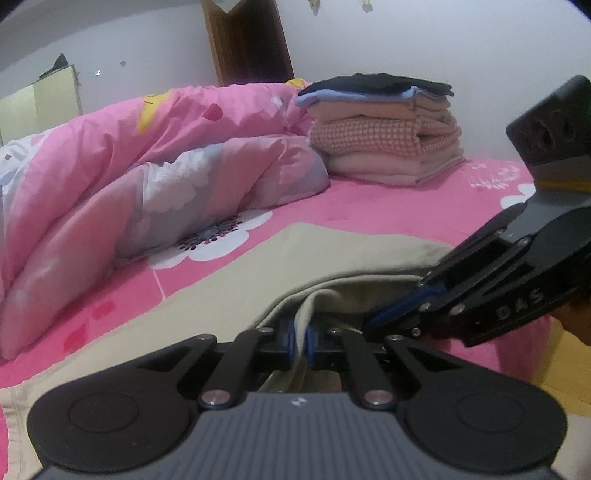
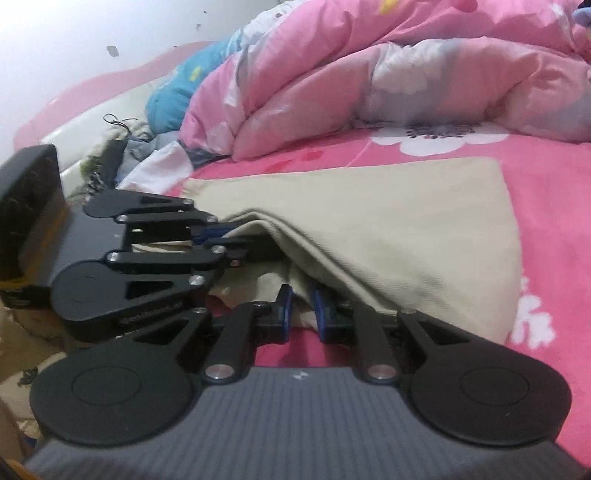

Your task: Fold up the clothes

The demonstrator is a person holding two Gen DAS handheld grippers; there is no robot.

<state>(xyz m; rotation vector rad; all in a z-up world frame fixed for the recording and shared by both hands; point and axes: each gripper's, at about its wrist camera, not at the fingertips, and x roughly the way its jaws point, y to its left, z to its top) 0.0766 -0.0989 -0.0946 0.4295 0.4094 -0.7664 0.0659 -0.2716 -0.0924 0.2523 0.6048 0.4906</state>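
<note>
Cloth (image 1: 332, 254), beige, lies flat on pink bed (image 1: 369, 206), near edge lifted. Left tongs (image 1: 302, 341) pinch near edge tight. Right tongs (image 2: 303, 308) pinch same edge just beside. Best: keep both grips firm, lift level, carry edge far, keep fold straight. Folded pile (image 1: 384, 129) sits far right.

- We lose the beige garment (image 1: 221, 295) at the frame's lower left edge.
- The left gripper (image 1: 302, 341) hides the fabric edge it pinches.
- The folded stack (image 2: 583, 14) is cropped top right.
</note>
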